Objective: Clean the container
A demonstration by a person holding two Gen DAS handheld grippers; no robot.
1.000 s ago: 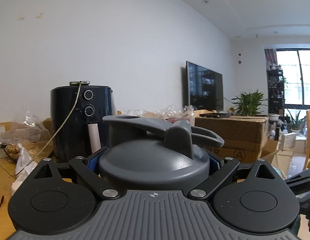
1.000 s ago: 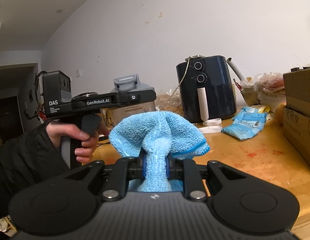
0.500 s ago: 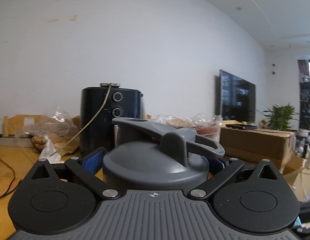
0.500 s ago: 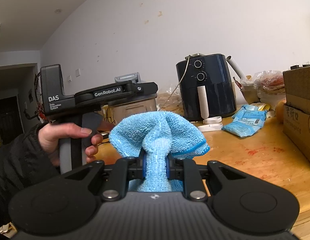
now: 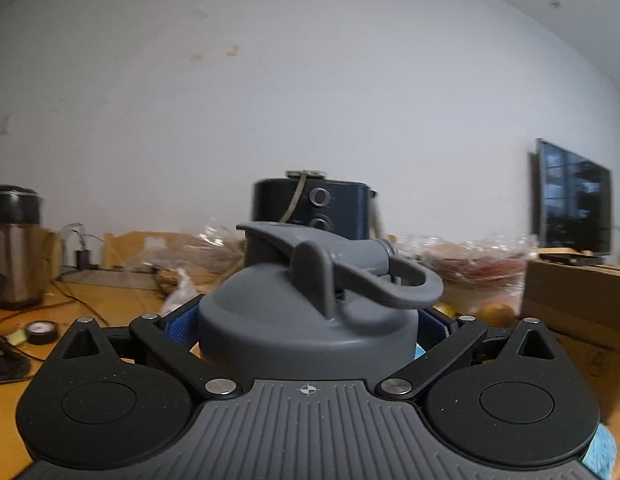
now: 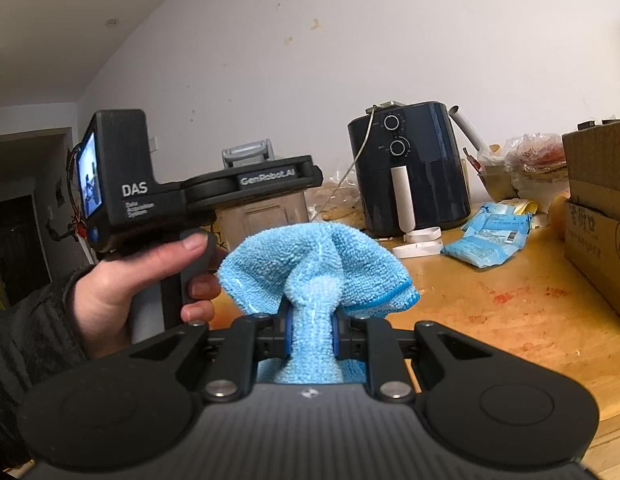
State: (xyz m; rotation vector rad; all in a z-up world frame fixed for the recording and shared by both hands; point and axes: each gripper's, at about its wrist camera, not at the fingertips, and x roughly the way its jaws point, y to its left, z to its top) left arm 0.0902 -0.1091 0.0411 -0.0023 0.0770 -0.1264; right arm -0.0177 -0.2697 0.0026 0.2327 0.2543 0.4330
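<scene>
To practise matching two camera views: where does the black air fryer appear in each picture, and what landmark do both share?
Left wrist view: air fryer at centre, behind the grey container lid.
Right wrist view: air fryer right of centre, on the wooden table.
Shared landmark: the stained white wall.

Black linkages, silver screws and blue pads are being shown on each gripper [image 6: 310,330]; a ribbed grey housing is being seen, "DAS" lettering, a dark quilted sleeve [image 6: 26,344] being worn.

Container [image 5: 310,332]: grey domed lid, flip cap, loop handle at 3 o'clock; upright; cloth [image 6: 315,268]: light blue microfibre, bunched.
</scene>
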